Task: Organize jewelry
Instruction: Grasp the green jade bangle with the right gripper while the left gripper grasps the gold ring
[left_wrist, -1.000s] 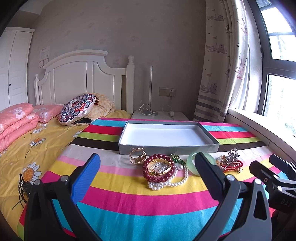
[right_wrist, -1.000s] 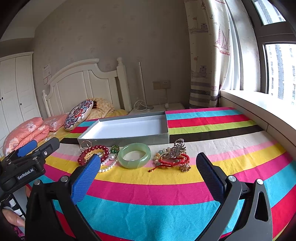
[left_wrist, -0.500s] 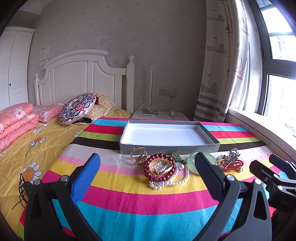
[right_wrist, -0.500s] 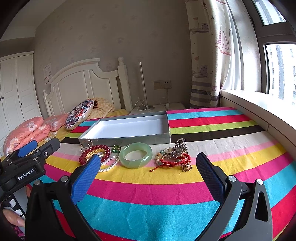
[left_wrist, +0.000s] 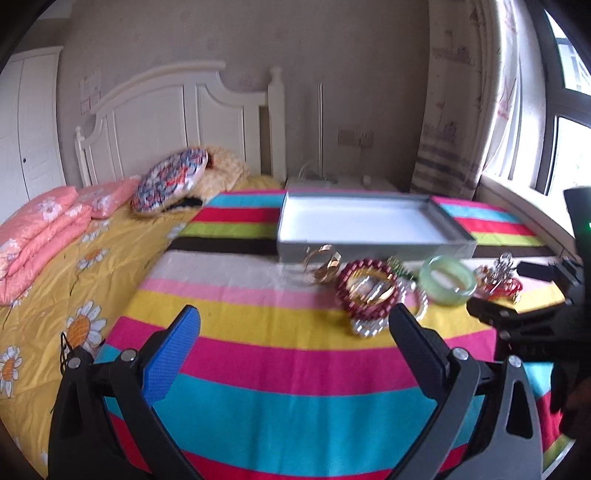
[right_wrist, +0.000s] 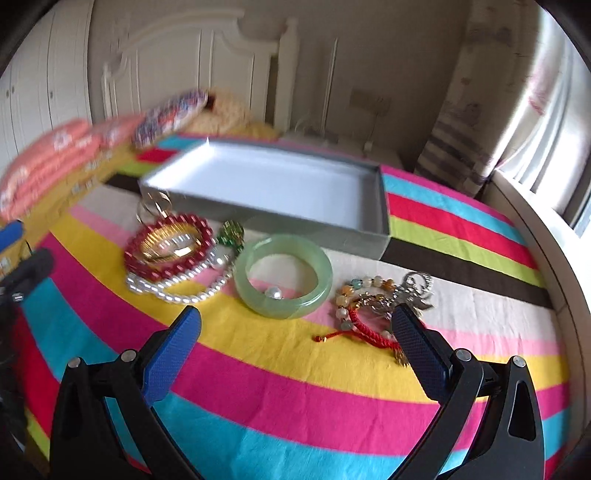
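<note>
An empty grey tray (right_wrist: 295, 225) (left_wrist: 369, 249) lies on the striped bedspread. In front of it lies a row of jewelry: gold bangles (right_wrist: 153, 205) (left_wrist: 321, 264), a red bead bracelet (right_wrist: 192, 260) (left_wrist: 345, 295) over a pearl necklace (right_wrist: 177, 293), a small green brooch (right_wrist: 231, 232), a jade bangle (right_wrist: 321, 273) (left_wrist: 448, 295) with a loose pearl (right_wrist: 274, 292) inside it, and a red cord bracelet (right_wrist: 362, 328) tangled with a silver charm (right_wrist: 417, 286). My right gripper (right_wrist: 295, 325) hovers open just short of the jade bangle. My left gripper (left_wrist: 293, 325) is open and empty, left of the pile.
Pink folded quilts (left_wrist: 40, 236) and a patterned round cushion (left_wrist: 170, 181) lie at the bed's head on the left. A white headboard (left_wrist: 177, 107) and nightstand (left_wrist: 340, 182) stand behind the tray. A window sill (right_wrist: 535, 229) and curtain border the right side.
The right gripper has dropped lower and closer to the jade bangle and red cord bracelet. The left gripper has swung left, so the jewelry sits further right in its view. Both views are motion-blurred.
</note>
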